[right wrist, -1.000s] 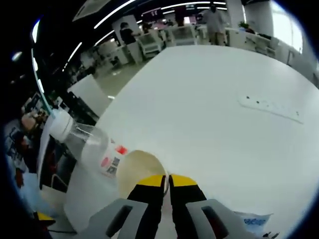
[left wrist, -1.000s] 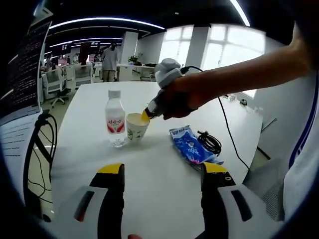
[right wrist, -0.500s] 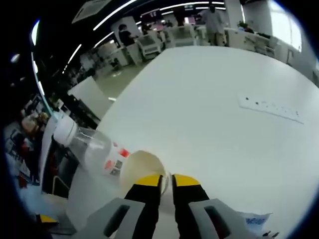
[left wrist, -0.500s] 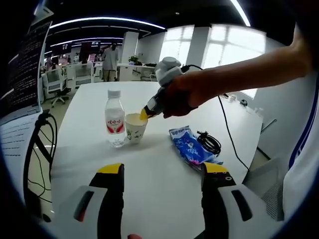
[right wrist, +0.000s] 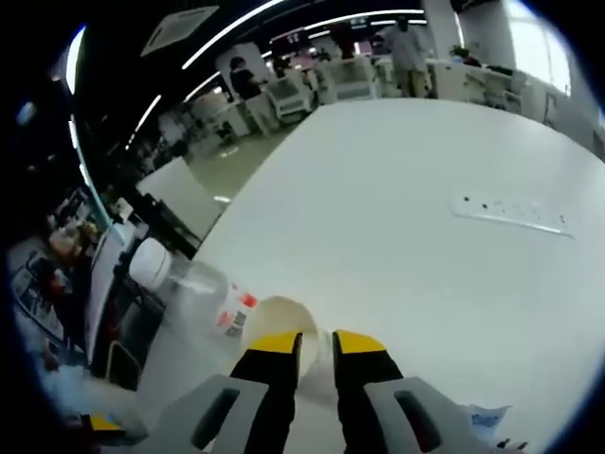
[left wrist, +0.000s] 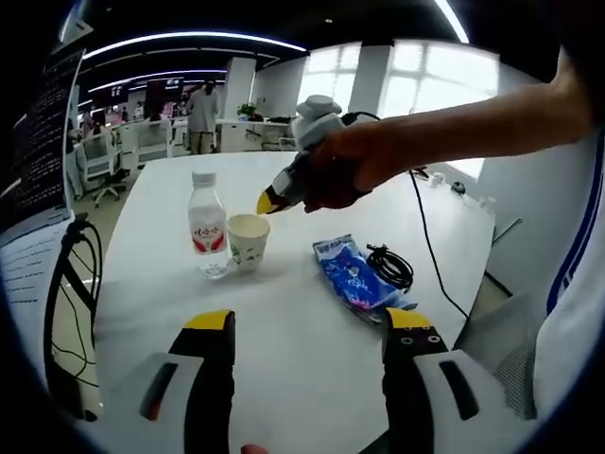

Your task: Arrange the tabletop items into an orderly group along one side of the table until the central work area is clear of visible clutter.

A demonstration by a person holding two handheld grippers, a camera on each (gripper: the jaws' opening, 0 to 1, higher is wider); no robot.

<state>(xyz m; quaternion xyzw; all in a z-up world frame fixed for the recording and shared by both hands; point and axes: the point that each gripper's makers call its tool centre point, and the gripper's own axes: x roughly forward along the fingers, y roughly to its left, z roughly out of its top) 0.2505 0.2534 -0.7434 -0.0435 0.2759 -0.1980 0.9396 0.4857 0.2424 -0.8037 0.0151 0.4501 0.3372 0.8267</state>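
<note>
Paper cup (left wrist: 248, 237) stands upright on the white table (left wrist: 284, 322), touching or just beside a clear water bottle (left wrist: 206, 225) with a red label and white cap, bottle on the cup's left in the left gripper view. Both sit toward the far-left part of the tabletop.

Right gripper (left wrist: 267, 201), seen from the left gripper view: held in a person's hand (left wrist: 345, 170), forearm reaching in from the right, gripper angled down and leftward. Its yellow tips hang just above the cup's rim, apart from it, nothing between them. A black cable trails from it across the table.

Right gripper view: own jaws (right wrist: 315, 342) nearly together, a thin gap left, empty. Cup (right wrist: 272, 320) lies right behind the tips, its open mouth visible; bottle (right wrist: 194, 288) beside it to the left. This view adds a white power strip (right wrist: 511, 214) well off on the far side of the table (right wrist: 397, 208), and a corner of the blue packet (right wrist: 484, 417) at the lower edge.

Left gripper (left wrist: 307, 326): jaws wide apart, empty, hovering low over the near tabletop, well away from the cup. This view adds the blue snack packet (left wrist: 348, 275) lying flat to the right of the cup, a coiled black cable (left wrist: 389, 266) just beside the packet, and a monitor (left wrist: 43, 132) at the left edge.
</note>
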